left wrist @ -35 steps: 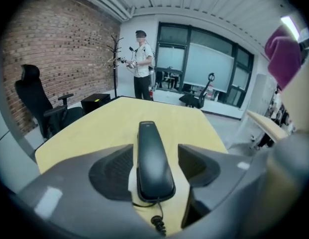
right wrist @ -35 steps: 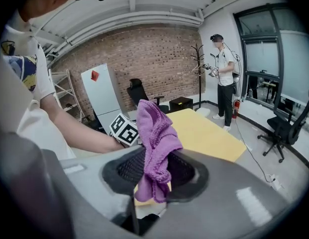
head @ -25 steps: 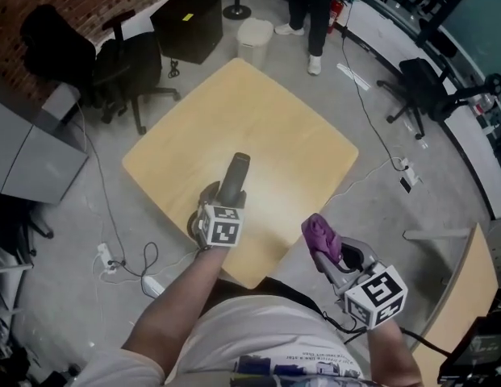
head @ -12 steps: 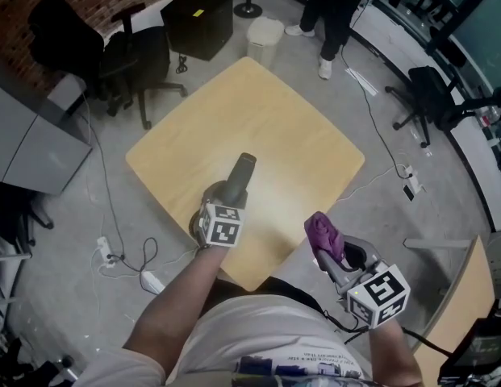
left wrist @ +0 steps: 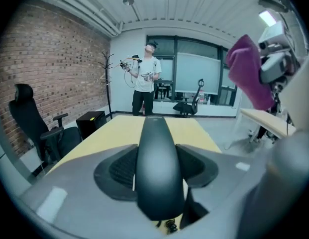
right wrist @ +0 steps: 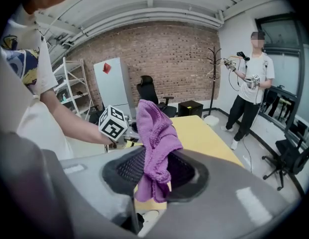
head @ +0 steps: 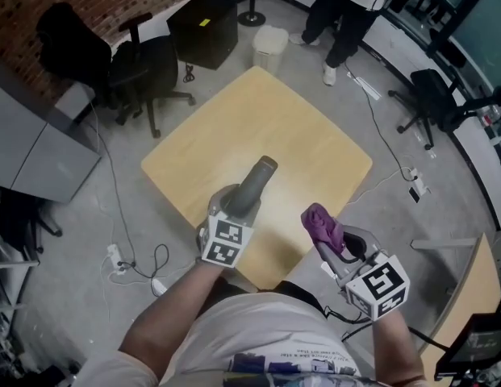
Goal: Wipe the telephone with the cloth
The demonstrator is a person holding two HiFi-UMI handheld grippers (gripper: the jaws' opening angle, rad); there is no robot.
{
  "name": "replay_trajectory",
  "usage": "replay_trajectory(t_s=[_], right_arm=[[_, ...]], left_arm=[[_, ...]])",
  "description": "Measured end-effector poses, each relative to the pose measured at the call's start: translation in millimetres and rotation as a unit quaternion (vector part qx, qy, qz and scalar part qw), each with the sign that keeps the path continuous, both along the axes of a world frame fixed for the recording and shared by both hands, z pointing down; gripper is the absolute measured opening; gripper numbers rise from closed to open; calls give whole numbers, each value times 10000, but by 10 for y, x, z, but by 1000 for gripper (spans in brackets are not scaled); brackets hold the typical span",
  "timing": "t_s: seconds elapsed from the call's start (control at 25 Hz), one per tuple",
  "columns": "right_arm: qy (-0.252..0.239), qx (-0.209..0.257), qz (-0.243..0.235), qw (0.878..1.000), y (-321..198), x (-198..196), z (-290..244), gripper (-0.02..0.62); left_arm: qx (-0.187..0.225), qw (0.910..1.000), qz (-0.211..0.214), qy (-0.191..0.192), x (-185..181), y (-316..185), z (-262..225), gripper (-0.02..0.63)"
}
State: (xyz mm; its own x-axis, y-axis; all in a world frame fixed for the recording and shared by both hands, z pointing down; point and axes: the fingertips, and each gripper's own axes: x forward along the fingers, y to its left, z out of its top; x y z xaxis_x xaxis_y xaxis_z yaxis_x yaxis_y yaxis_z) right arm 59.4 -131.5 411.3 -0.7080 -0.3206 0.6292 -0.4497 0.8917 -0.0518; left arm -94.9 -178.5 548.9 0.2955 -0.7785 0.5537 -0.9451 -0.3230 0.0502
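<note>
A dark grey telephone handset (head: 256, 182) is held off the light wooden table (head: 298, 119), with my left gripper (head: 237, 205) shut on it. Its jaws have just been closing, with the handset between them. In the left gripper view the handset (left wrist: 156, 158) fills the gap between the jaws and points out over the table. A purple cloth (head: 321, 226) hangs bunched from my right gripper (head: 337, 248), which is shut on it just off the table's near corner. In the right gripper view the cloth (right wrist: 155, 143) drapes over the jaws, and the left gripper's marker cube (right wrist: 113, 123) shows to its left.
Black office chairs (head: 145, 67) stand left of the table, and another chair (head: 432, 87) at the right. A black box (head: 203, 21) and a white bin (head: 270, 39) sit beyond the far corner. A person (head: 351, 2) stands there. Cables (head: 137, 260) lie on the floor.
The left gripper has risen with the handset, which now shows larger and further right over the table. The right gripper has shifted slightly left with the cloth.
</note>
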Motion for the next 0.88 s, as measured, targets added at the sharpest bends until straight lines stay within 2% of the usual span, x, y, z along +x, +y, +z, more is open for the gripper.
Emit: replay_trajectory(t_s=[0.2,0.36,0.52,0.64,0.8,0.88], right_arm=[[175,504,-623,9966,-30,-365,-172,112],[538,927,-1287,9859,88,-740,-280,112],[1146,1443,-2115,9599,287,-1063,-295,112],[1527,1632,-2636,9384,472,-1240,-233,112],[1963,1742,-3023,9164,648,-1408,-82,112],[2110,1735,-3067,9118,694,-1455,-65,112]], left_arm=[[367,9971,664,-114,75,203,-466,250],[487,9941,949,-197,82,359,-637,250],[596,9891,1303,-336,128,488,-739,250],[653,9846,1570,-414,201,580,-767,250],[773,9775,1897,-504,266,702,-817,250],[830,9744,2012,-563,263,771,-830,250]])
